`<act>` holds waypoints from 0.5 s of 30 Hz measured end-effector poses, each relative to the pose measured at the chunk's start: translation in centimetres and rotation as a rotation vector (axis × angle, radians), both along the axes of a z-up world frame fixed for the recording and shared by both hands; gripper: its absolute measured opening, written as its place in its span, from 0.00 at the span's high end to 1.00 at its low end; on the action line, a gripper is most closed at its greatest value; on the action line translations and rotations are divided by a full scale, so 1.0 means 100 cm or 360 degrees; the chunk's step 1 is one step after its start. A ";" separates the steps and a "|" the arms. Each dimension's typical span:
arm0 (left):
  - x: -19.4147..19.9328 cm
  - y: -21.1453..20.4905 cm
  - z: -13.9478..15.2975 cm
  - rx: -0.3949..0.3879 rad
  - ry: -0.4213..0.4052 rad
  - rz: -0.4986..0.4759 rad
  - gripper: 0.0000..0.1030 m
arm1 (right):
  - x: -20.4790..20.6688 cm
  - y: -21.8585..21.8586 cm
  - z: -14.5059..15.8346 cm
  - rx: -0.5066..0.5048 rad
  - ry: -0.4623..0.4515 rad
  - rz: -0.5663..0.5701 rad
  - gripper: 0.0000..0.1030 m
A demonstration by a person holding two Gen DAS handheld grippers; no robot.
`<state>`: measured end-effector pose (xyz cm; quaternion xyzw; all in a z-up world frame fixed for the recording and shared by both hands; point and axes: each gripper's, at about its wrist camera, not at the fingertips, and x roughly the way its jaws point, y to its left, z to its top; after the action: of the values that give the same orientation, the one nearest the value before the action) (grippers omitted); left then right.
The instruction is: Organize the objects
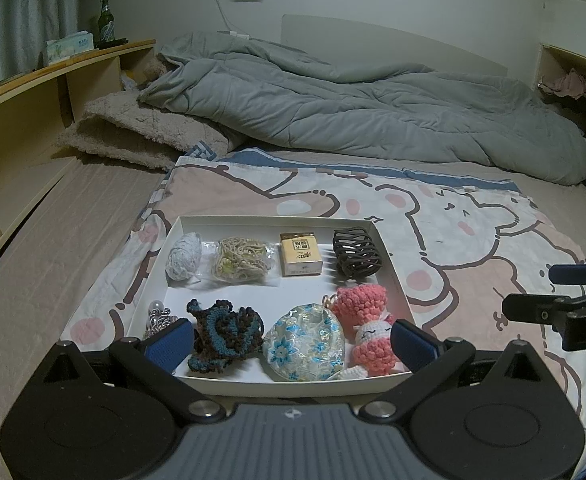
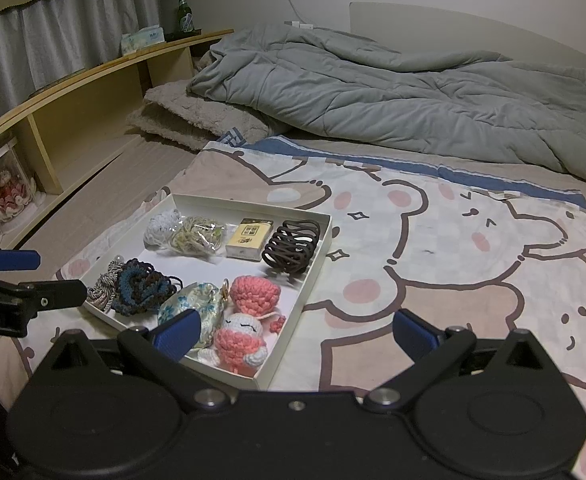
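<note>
A white tray (image 1: 393,276) lies on the cartoon bedsheet and holds several small items: a white yarn ball (image 1: 184,256), a bag of beige cords (image 1: 241,259), a yellow box (image 1: 300,254), a dark hair claw (image 1: 357,254), a blue-brown crochet piece (image 1: 227,334), a floral pouch (image 1: 304,344), a pink crochet doll (image 1: 367,322) and a silver cord (image 1: 157,316). My left gripper (image 1: 291,342) is open and empty over the tray's near edge. My right gripper (image 2: 297,334) is open and empty at the tray's near right corner (image 2: 263,380).
A grey duvet (image 1: 353,108) and a beige blanket (image 1: 141,136) lie at the far end of the bed. A wooden shelf (image 1: 53,80) with a bottle (image 1: 107,20) and tissues runs along the left. The cartoon sheet (image 2: 473,260) spreads right of the tray.
</note>
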<state>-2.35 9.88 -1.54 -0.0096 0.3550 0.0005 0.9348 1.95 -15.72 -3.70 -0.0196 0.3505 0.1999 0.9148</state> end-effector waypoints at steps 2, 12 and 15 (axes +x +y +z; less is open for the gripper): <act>0.000 0.000 0.000 0.0000 0.0001 -0.0001 0.00 | 0.000 0.000 -0.001 0.0000 0.0001 0.0001 0.00; 0.000 0.000 -0.001 0.0000 0.0006 -0.0002 0.00 | 0.000 0.001 -0.002 -0.0003 0.0003 0.0006 0.00; 0.000 0.000 0.000 0.0001 0.0006 -0.0003 0.00 | 0.000 0.001 -0.002 -0.0002 0.0004 0.0005 0.00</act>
<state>-2.31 9.87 -1.58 -0.0090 0.3567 -0.0003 0.9342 1.94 -15.59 -3.94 -0.0206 0.3516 0.2010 0.9141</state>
